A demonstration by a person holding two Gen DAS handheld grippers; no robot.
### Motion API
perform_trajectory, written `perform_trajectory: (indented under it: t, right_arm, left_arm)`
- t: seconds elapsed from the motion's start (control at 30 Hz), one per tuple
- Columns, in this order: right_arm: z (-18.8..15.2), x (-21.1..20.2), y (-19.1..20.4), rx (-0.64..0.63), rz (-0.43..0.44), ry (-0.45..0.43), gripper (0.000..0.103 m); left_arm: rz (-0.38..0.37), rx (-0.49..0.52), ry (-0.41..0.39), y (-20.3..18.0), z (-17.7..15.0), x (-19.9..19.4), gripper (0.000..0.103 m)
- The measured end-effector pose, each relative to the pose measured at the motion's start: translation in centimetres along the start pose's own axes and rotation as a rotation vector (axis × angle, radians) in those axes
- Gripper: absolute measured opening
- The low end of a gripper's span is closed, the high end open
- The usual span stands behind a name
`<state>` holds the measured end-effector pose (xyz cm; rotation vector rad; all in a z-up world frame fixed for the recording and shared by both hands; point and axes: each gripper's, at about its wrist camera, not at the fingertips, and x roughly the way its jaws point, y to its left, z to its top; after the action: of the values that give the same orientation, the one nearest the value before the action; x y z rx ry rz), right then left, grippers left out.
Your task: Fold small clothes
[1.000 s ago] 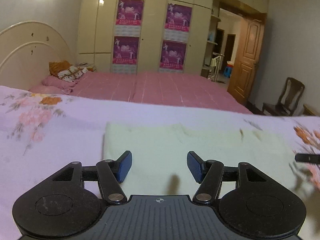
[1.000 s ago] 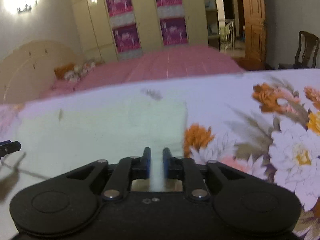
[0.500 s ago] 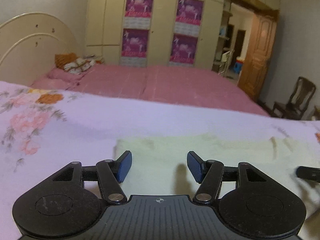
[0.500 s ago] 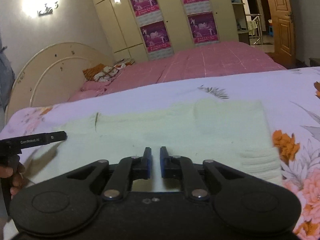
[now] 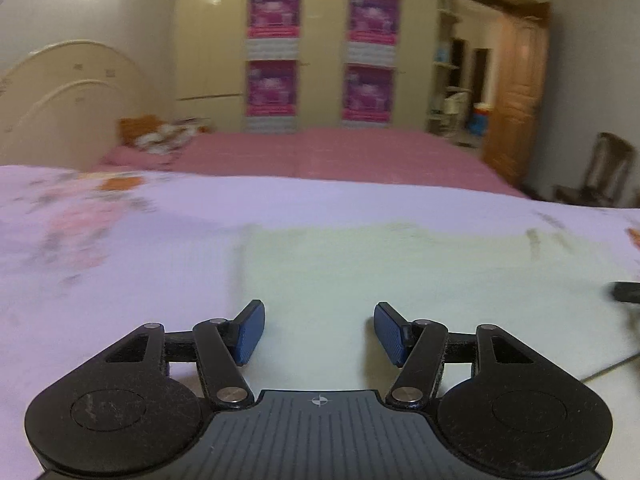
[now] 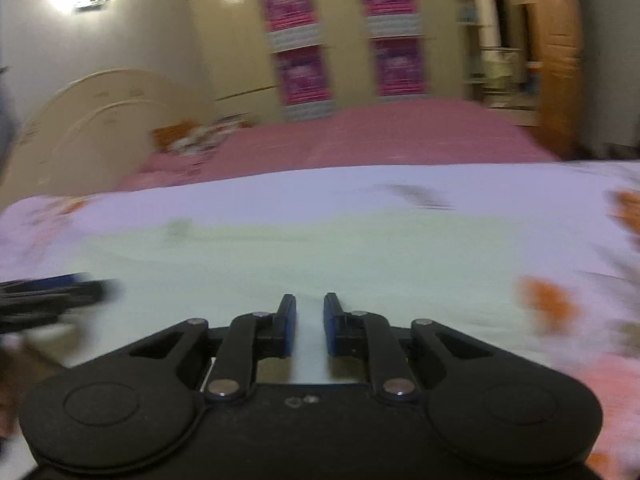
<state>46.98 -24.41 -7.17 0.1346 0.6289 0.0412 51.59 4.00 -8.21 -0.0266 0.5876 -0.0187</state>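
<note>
A pale yellow-green garment (image 5: 400,272) lies flat on the floral bedsheet (image 5: 120,240); it also shows in the right wrist view (image 6: 320,256). My left gripper (image 5: 319,330) is open and empty over the garment's near left part. My right gripper (image 6: 310,322) has its jaws a small gap apart over the garment's near edge, with nothing between them. The right gripper's tip (image 5: 626,292) shows at the right edge of the left wrist view. The left gripper (image 6: 52,292) shows blurred at the left of the right wrist view.
The floral sheet (image 6: 560,240) runs on to the right of the garment. A pink bed (image 5: 340,156) with pillows (image 5: 160,136) and a cream headboard (image 5: 72,92) lies behind. A wardrobe (image 5: 320,52), a wooden door (image 5: 516,100) and a chair (image 5: 600,172) stand beyond.
The right gripper's jaws have parted from nearly shut to a small gap and let go of the garment edge. Both views are blurred by motion. The left gripper stays open.
</note>
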Motion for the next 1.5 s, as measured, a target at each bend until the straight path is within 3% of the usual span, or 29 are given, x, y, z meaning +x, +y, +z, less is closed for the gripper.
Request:
perform_trajectory:
  t: [0.07, 0.1, 0.13, 0.23, 0.33, 0.43, 0.53, 0.57, 0.73, 0.77, 0.83, 0.93, 1.03, 1.13, 1.33, 1.5]
  right_arm:
    - [-0.1, -1.2, -2.0, 0.04, -0.013, 0.0, 0.011]
    - [-0.1, -1.7, -1.9, 0.042, -0.002, -0.01, 0.015]
    - [-0.1, -2.5, -1.2, 0.031, 0.03, -0.039, 0.025]
    - [-1.0, -3.6, 2.3, -0.068, 0.156, -0.028, 0.024]
    - [-2.9, -3.5, 4.3, -0.136, 0.206, 0.043, 0.023]
    - [-3.4, -3.8, 2.9, -0.146, 0.132, 0.043, 0.021]
    - [-2.6, -4.8, -1.3, -0.035, 0.026, 0.028, 0.02]
    - [-2.5, -5.1, -2.8, -0.003, -0.013, 0.022, 0.015]
    - [-1.8, -5.2, -4.5, 0.022, -0.026, 0.025, 0.014]
    - [-1.7, -5.3, -4.1, 0.015, -0.026, 0.015, 0.02]
    - [-2.5, -4.8, -3.2, -0.025, -0.042, 0.034, 0.023]
    - [-1.8, -5.9, -2.8, -0.033, -0.038, 0.032, 0.023]
    - [-1.9, -9.7, -3.3, -0.008, -0.011, -0.017, 0.03]
    - [-3.3, -12.4, -4.0, 0.018, 0.034, 0.038, 0.035]
    - [-8.8, -19.8, -6.0, 0.152, 0.119, 0.12, 0.036]
    - [-13.8, -25.3, -7.0, 0.225, 0.128, 0.185, 0.036]
  left_arm:
    - [-0.026, -0.047, -0.028, -0.3, -0.1, -1.1, 0.061]
    - [-0.054, -0.033, -0.036, -1.4, -0.2, -1.6, 0.061]
    - [-0.081, -0.002, -0.038, -2.7, -0.4, -2.0, 0.061]
    - [-0.153, 0.113, -0.023, -7.2, -1.4, -3.0, 0.061]
    - [-0.137, 0.164, 0.006, -8.5, -2.4, -3.0, 0.061]
    - [-0.112, 0.072, 0.022, -5.8, -2.1, -3.4, 0.061]
    - [-0.082, 0.015, 0.032, -3.3, -2.1, -3.7, 0.061]
    - [-0.087, 0.005, 0.035, -2.7, -2.2, -3.8, 0.061]
    - [-0.07, 0.037, 0.03, -3.3, -2.3, -3.8, 0.061]
    - [-0.063, 0.044, 0.049, -3.4, -2.5, -3.5, 0.061]
    - [-0.057, 0.059, 0.061, -3.2, -2.8, -3.5, 0.061]
    - [-0.066, 0.069, 0.024, -2.9, -2.5, -6.1, 0.061]
    - [-0.072, 0.06, 0.041, -2.0, -3.3, -8.7, 0.061]
    - [-0.086, 0.066, 0.069, -1.0, -5.3, -12.3, 0.061]
    - [-0.095, 0.066, 0.159, 2.3, -11.2, -20.5, 0.061]
    - [-0.131, -0.033, 0.22, 6.0, -15.1, -25.7, 0.06]
